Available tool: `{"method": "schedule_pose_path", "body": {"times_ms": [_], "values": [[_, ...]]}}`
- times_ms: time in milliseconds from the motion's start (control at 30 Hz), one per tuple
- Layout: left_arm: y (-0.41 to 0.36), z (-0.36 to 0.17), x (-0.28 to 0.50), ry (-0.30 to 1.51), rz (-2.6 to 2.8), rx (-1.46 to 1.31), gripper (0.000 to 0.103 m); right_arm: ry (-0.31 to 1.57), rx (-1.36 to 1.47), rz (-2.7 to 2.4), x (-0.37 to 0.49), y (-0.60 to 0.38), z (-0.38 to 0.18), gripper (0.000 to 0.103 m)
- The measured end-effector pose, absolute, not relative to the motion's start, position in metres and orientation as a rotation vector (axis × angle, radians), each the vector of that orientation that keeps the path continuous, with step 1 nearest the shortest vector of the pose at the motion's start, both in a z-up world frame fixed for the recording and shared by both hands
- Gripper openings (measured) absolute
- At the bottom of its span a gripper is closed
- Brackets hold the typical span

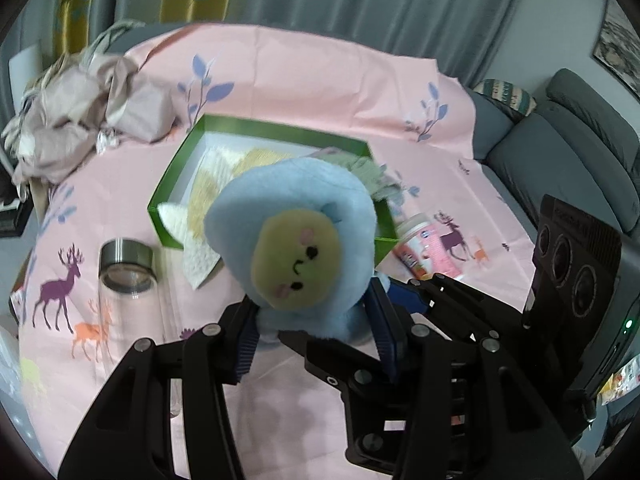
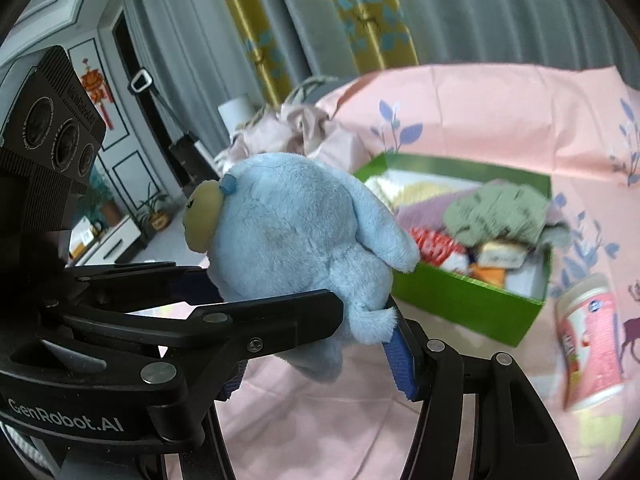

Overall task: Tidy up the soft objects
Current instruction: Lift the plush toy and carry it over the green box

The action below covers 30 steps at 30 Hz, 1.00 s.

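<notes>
A light blue plush toy (image 1: pixel 296 224) with a yellow face is held above the pink cloth, in front of a green box (image 1: pixel 180 152). My left gripper (image 1: pixel 316 332) is shut on its lower body. My right gripper (image 2: pixel 316 344) also closes on the plush toy (image 2: pixel 296 224) from the other side, its blue pads (image 2: pixel 400 356) against the toy's bottom. The green box (image 2: pixel 460 308) holds several soft cloths, a green knit piece (image 2: pixel 496 208) and packets.
A glass bottle with a metal cap (image 1: pixel 128 276) lies left of the box. A pink-labelled white jar (image 2: pixel 588 344) lies right of it. A crumpled beige cloth (image 1: pixel 80 116) sits at the back left. A grey sofa (image 1: pixel 568 148) stands at the right.
</notes>
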<state>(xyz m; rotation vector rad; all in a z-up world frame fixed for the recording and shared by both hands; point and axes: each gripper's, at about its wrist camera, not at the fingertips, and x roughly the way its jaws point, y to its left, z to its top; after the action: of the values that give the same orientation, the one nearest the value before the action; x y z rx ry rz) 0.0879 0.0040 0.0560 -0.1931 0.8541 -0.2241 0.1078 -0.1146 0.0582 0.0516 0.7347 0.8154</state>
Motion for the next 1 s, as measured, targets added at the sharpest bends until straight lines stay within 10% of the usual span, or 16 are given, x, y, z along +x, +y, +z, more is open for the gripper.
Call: {"method": "schedule_pose_path", "body": {"times_ms": [1000], "values": [[-0.007, 0.062, 0.216, 0.820, -0.272, -0.203, 0.052, 0.666, 0.063, 0.689, 0.212, -0.131, 0.076, 0.062]]}}
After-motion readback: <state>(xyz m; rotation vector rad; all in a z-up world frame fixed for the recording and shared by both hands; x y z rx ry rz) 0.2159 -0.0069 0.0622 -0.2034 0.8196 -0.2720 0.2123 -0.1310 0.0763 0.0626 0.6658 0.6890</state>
